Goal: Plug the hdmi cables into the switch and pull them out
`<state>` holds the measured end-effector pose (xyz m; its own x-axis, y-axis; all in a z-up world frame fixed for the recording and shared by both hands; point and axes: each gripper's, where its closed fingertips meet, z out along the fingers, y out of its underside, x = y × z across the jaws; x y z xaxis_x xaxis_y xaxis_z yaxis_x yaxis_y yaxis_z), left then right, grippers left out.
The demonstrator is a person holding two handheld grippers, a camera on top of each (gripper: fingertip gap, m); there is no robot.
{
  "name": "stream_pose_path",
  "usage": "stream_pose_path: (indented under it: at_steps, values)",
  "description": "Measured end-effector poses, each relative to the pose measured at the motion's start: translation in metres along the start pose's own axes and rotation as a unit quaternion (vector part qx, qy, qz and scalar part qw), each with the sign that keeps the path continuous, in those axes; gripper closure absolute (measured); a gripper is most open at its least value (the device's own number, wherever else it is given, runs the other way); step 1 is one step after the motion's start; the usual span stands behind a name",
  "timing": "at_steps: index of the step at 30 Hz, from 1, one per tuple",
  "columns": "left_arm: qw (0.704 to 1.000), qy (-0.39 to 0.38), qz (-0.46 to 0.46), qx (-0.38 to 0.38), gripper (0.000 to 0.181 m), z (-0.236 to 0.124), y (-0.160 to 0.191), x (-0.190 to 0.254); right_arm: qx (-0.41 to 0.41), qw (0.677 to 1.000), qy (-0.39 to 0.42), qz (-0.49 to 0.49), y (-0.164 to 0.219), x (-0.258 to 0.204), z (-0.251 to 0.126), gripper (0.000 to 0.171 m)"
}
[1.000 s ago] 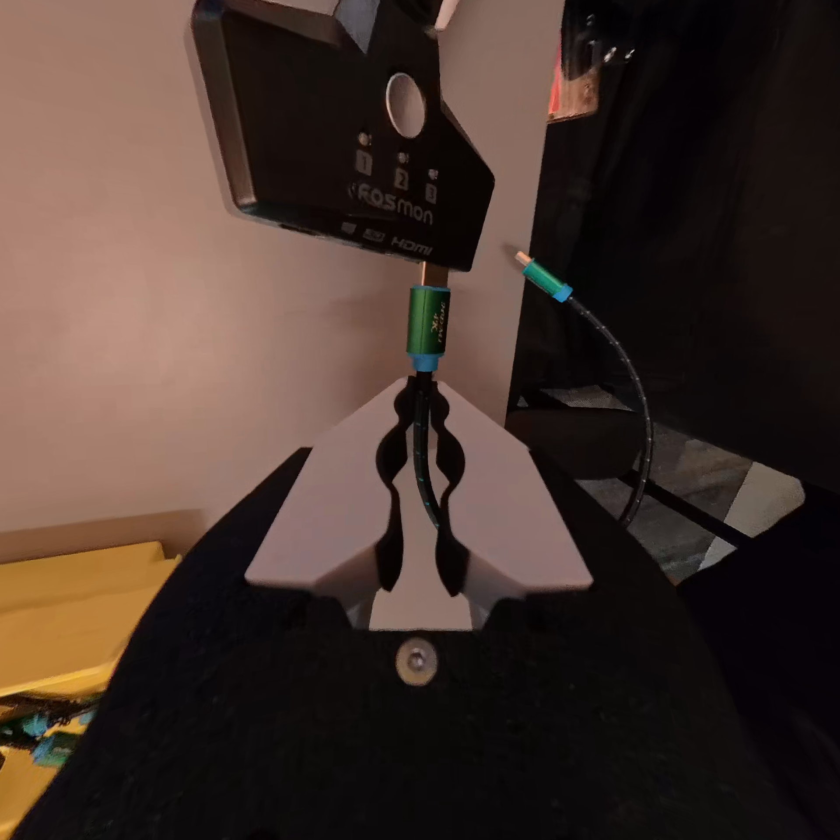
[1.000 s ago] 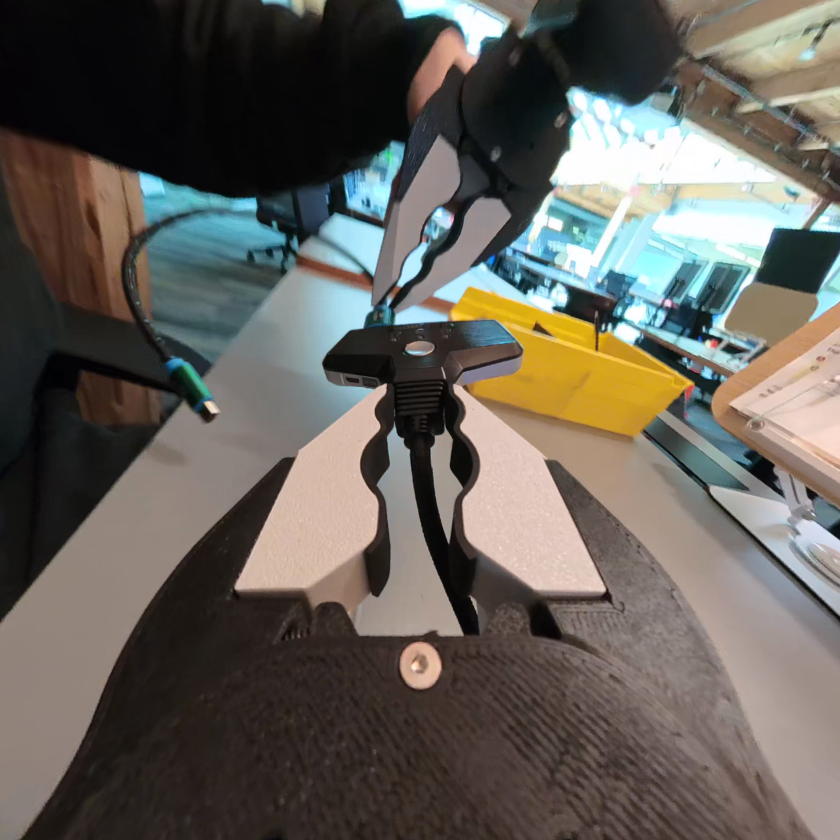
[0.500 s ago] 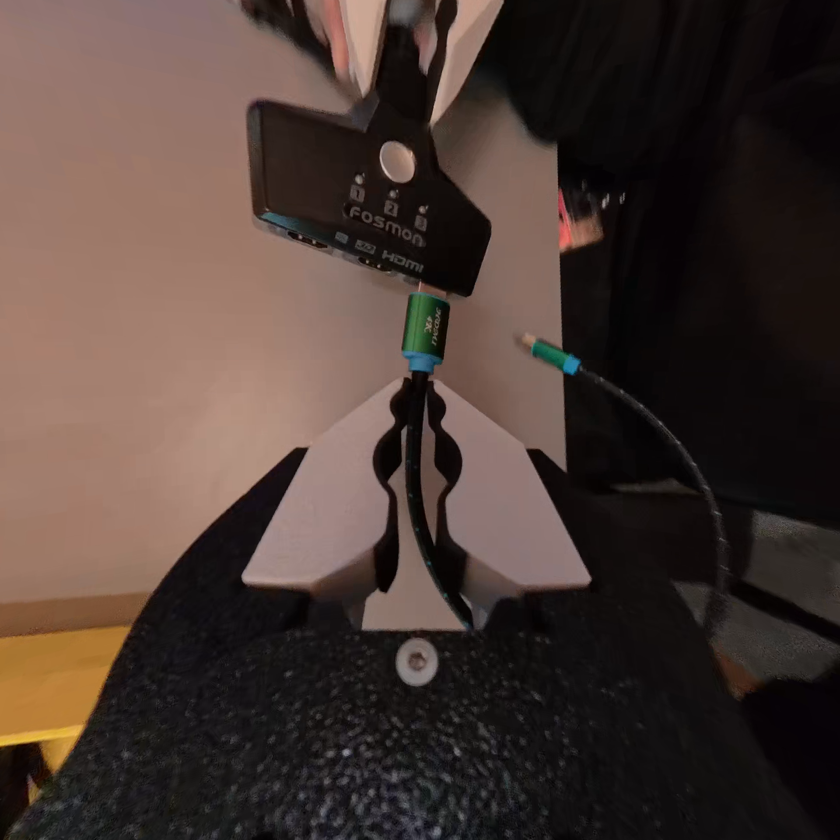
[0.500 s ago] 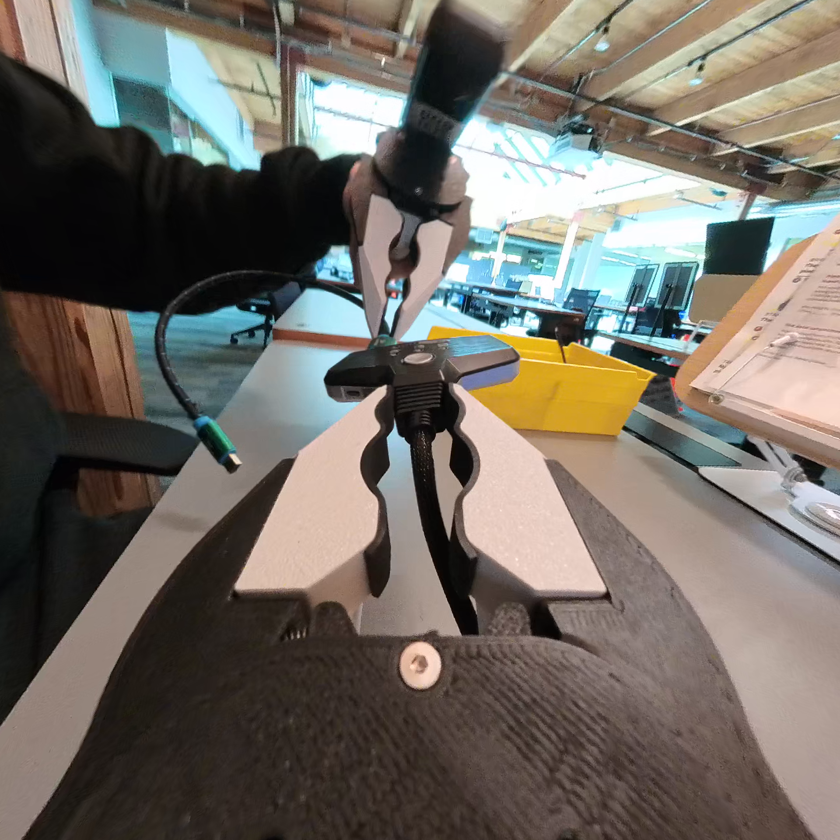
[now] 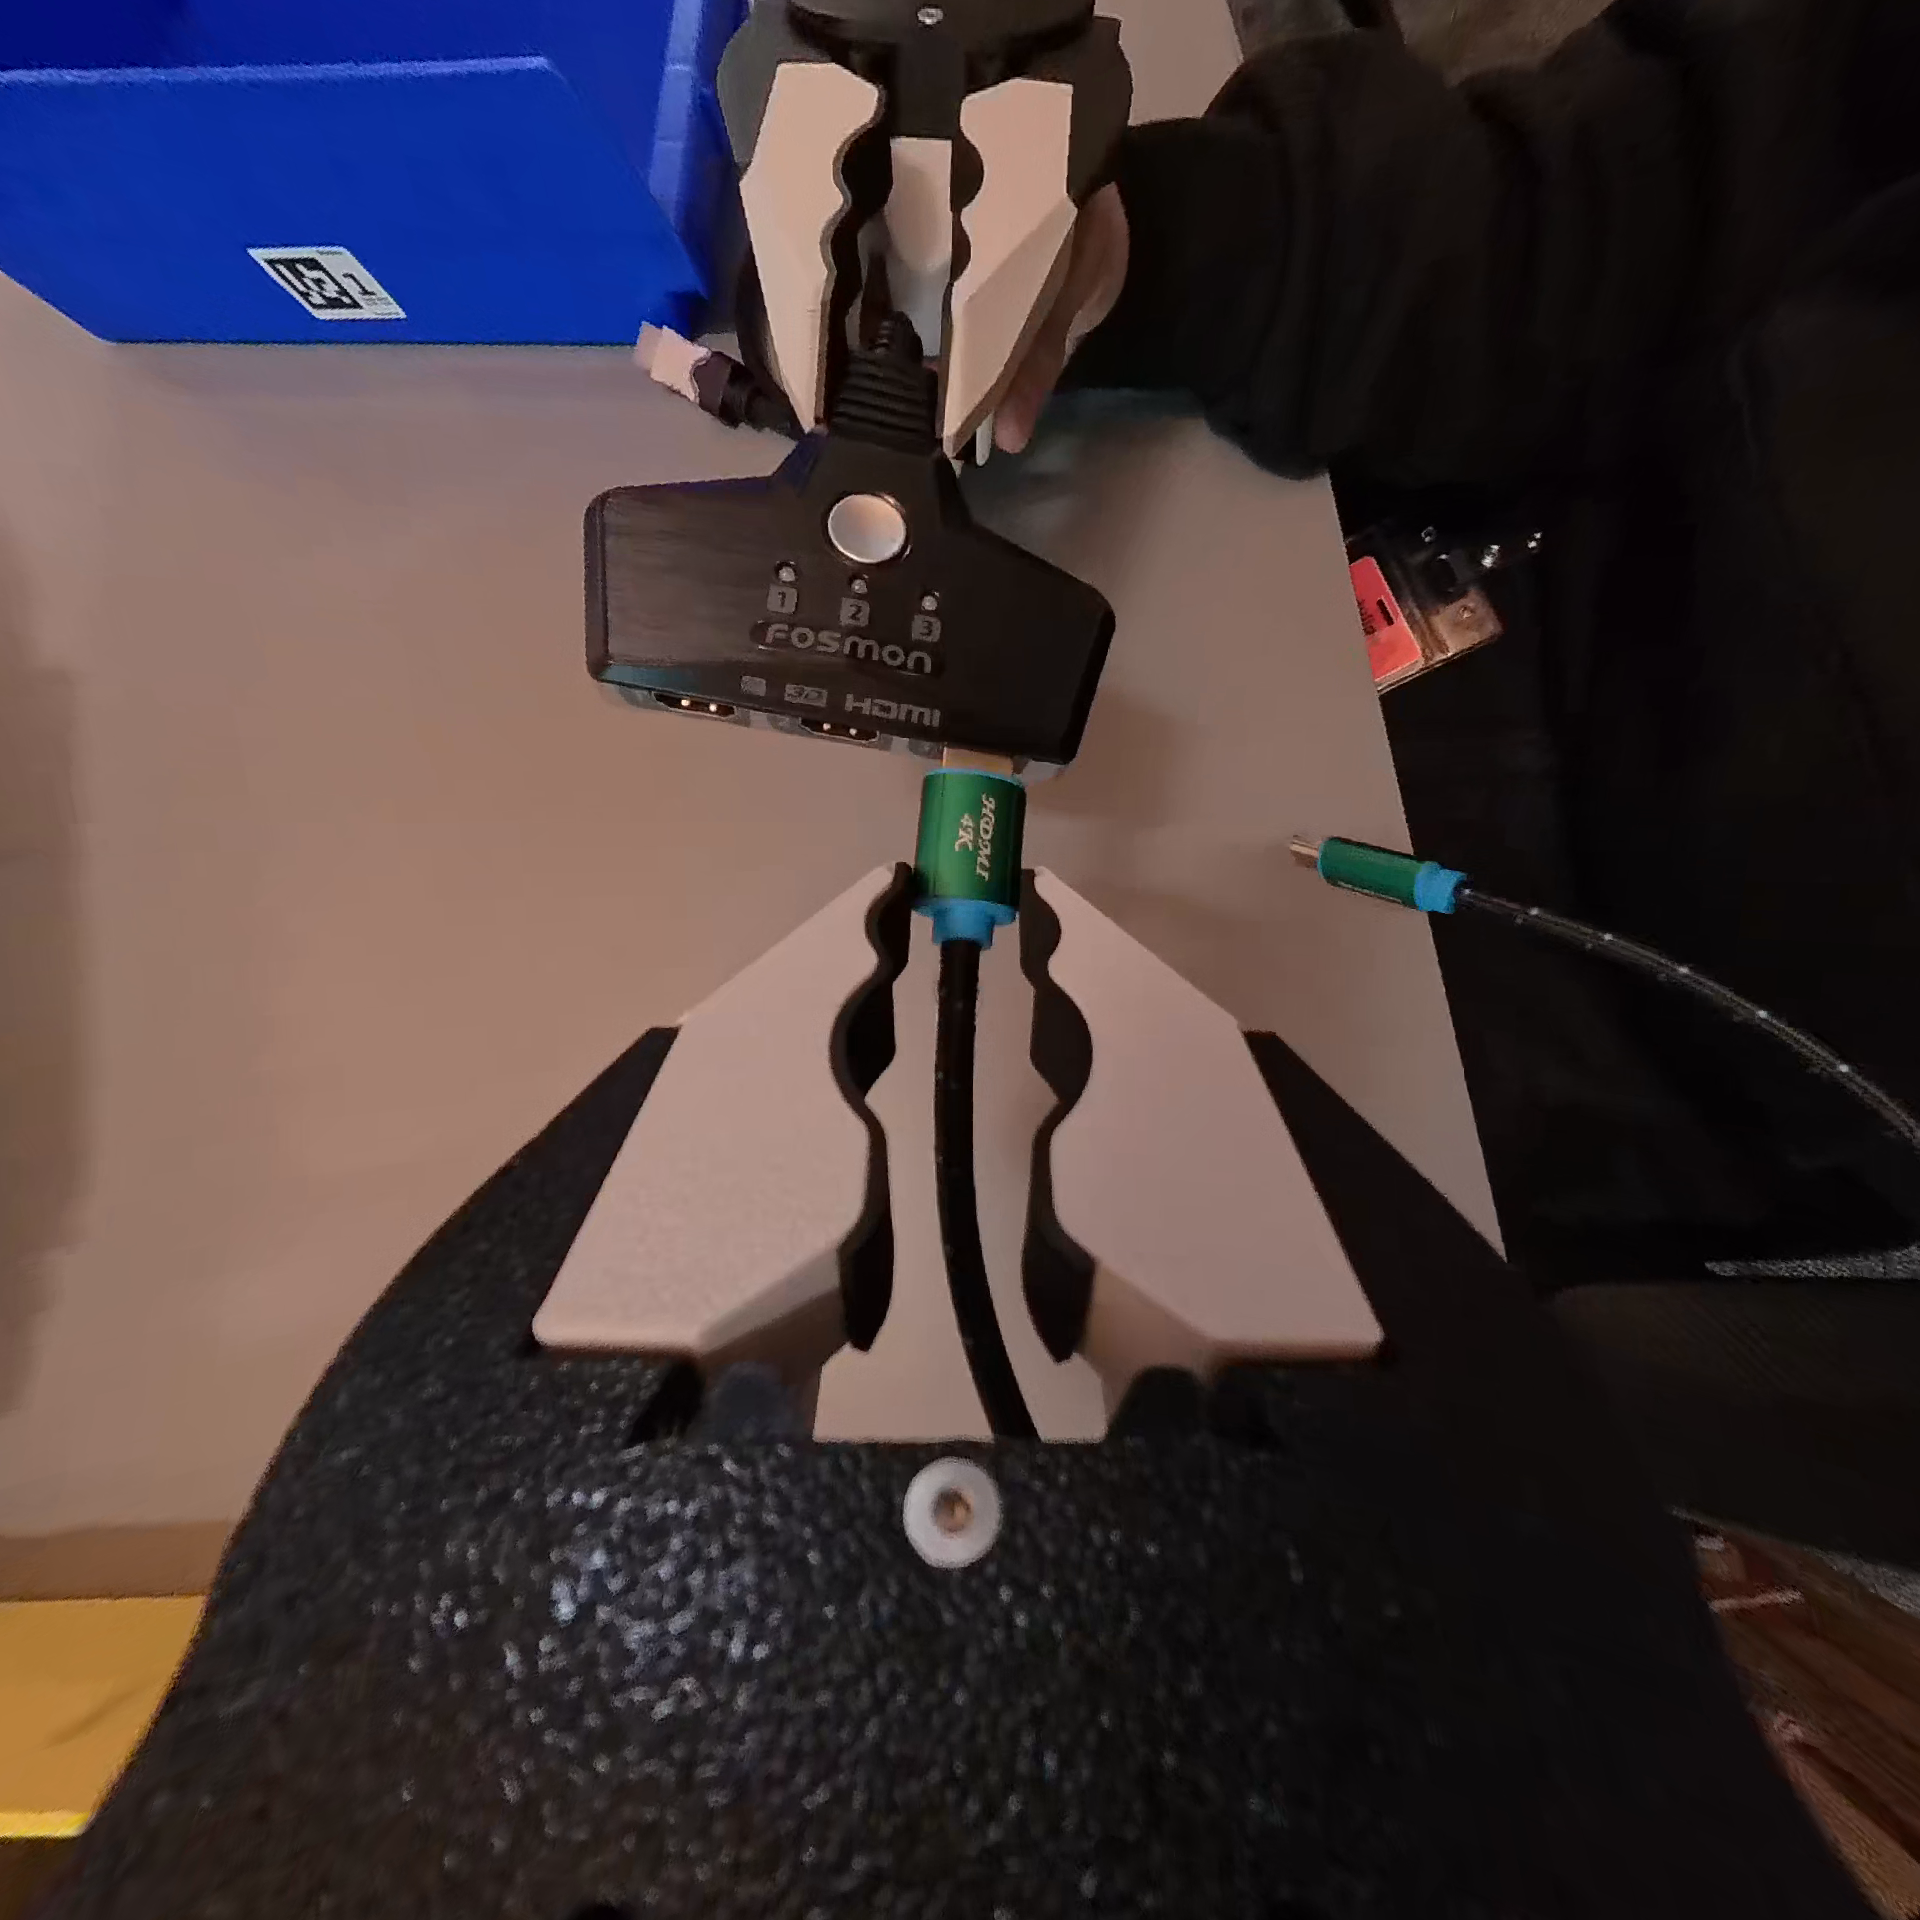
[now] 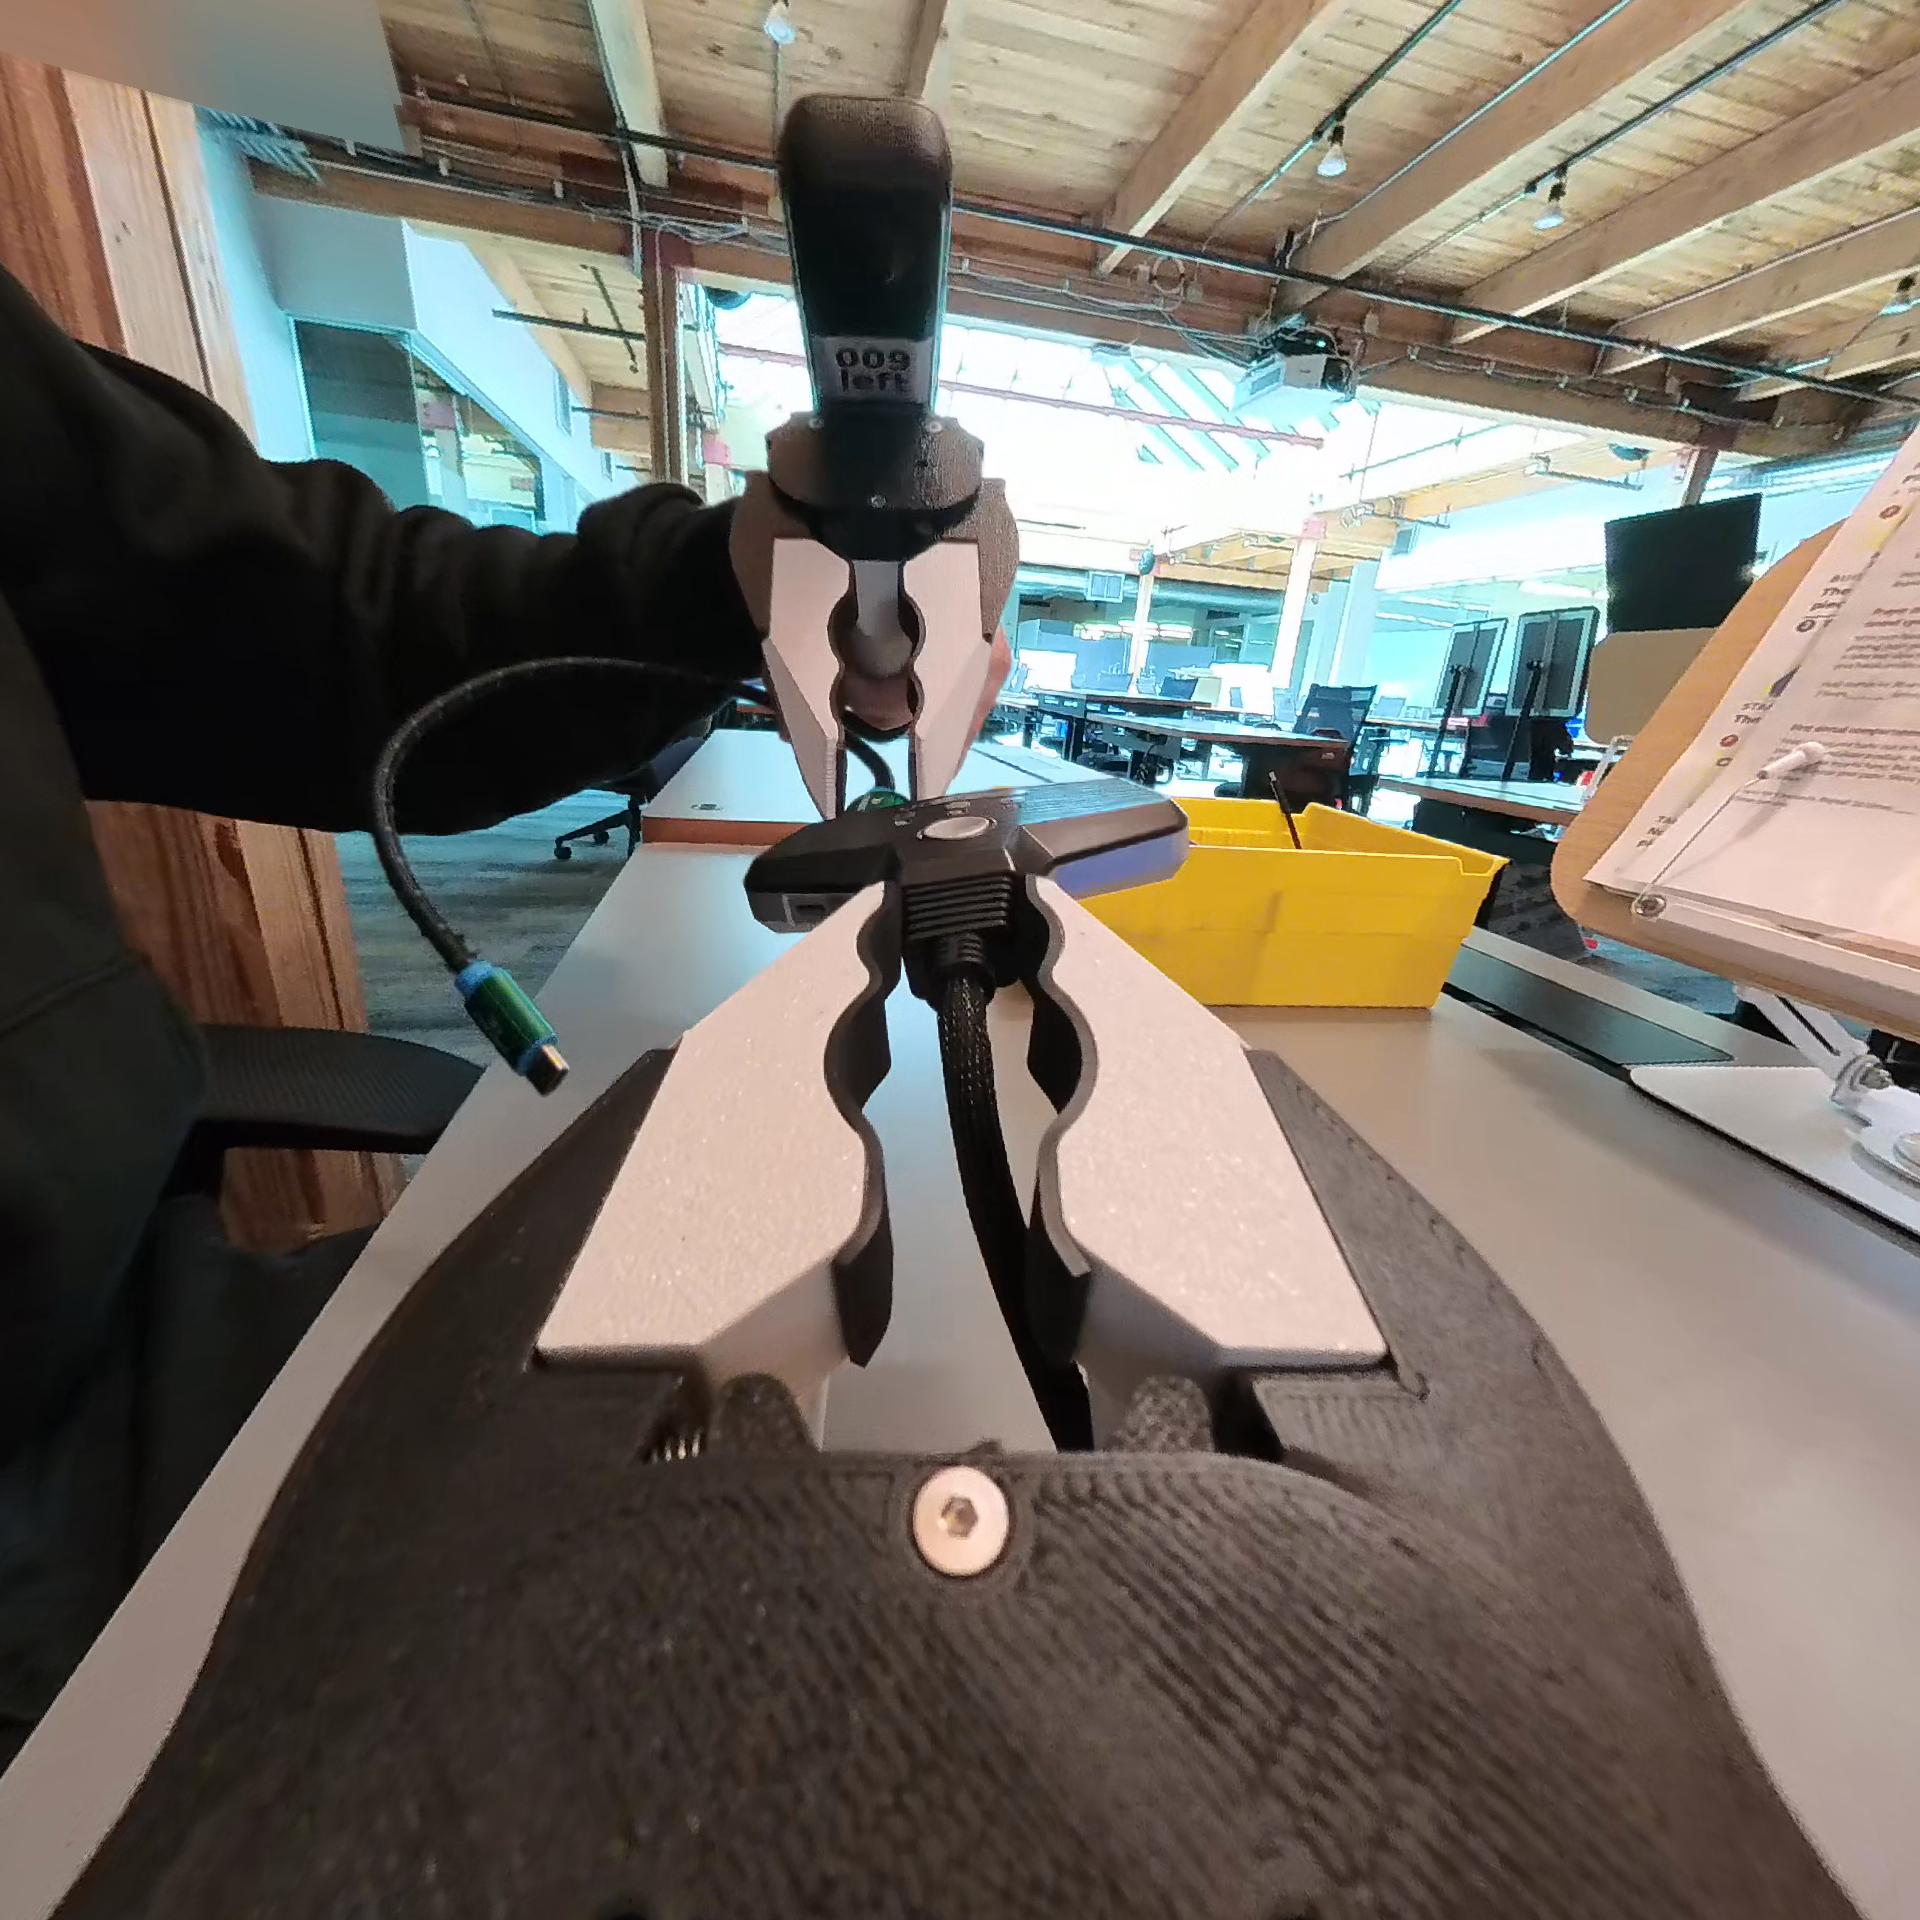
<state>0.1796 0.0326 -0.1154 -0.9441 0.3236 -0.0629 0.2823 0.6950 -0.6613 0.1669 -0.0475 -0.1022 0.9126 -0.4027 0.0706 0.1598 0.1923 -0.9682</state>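
The black HDMI switch (image 5: 831,613) hangs above the grey table (image 5: 312,935). My right gripper (image 6: 961,914) is shut on its ribbed cable collar (image 6: 956,899) and also shows in the left wrist view (image 5: 888,416). A green HDMI plug (image 5: 968,842) sits in the switch's right-hand port, with a strip of gold metal showing. My left gripper (image 5: 961,894) is open. Its tips flank the plug's blue-collared end, and a slit shows on the right side. The black cable (image 5: 961,1143) runs back between the fingers. The left gripper also shows in the right wrist view (image 6: 871,779).
The second green plug (image 5: 1371,873) hangs free on its braided cable off the table's right edge; it also shows in the right wrist view (image 6: 504,1023). A blue bin (image 5: 343,156) stands behind the switch. A yellow bin (image 6: 1299,914) and a document stand (image 6: 1766,779) are on the right.
My left gripper was shut on the cable just behind the plug. Its jaws have opened and slid forward to flank the plug's rear. The right gripper keeps its hold on the switch.
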Motion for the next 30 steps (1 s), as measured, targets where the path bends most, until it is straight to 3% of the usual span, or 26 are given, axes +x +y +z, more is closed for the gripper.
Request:
stream_pose_path:
  at_steps: [9,13,16,19,22,24,27,28,30]
  values:
    - [1.000,-0.012,0.007,-0.004,0.165,-0.003,0.005,-0.001,0.005,1.000,0.000,0.011,-0.001,0.001,-0.001,0.151]
    - [0.998,-0.030,0.016,0.050,0.166,-0.011,-0.013,0.000,0.047,0.999,0.000,0.025,-0.010,0.002,-0.005,0.151]
    - [0.997,-0.040,0.066,-0.023,0.166,-0.003,0.007,0.003,0.006,1.000,-0.012,0.024,0.005,-0.003,0.003,0.151]
    - [0.998,-0.027,0.061,-0.002,0.166,0.007,0.008,0.010,0.058,0.997,-0.021,0.040,-0.010,-0.005,0.001,0.151]
    - [0.996,-0.013,0.078,-0.042,0.166,0.028,0.023,0.016,0.033,0.999,-0.018,0.019,-0.003,-0.007,0.003,0.151]
    - [0.998,-0.014,0.063,0.002,0.165,0.030,0.013,0.015,0.054,0.998,-0.010,0.023,-0.011,-0.002,-0.005,0.151]
    - [0.989,-0.030,0.020,0.140,0.166,-0.005,-0.019,0.003,0.056,0.998,-0.003,0.021,-0.012,0.002,-0.010,0.155]
    - [0.988,-0.032,0.020,0.148,0.167,-0.013,-0.020,0.001,0.053,0.998,-0.008,0.024,-0.010,0.000,-0.008,0.167]
    - [0.991,-0.048,0.035,0.123,0.169,-0.013,-0.012,-0.001,0.050,0.999,-0.004,0.012,-0.009,0.001,-0.006,0.170]
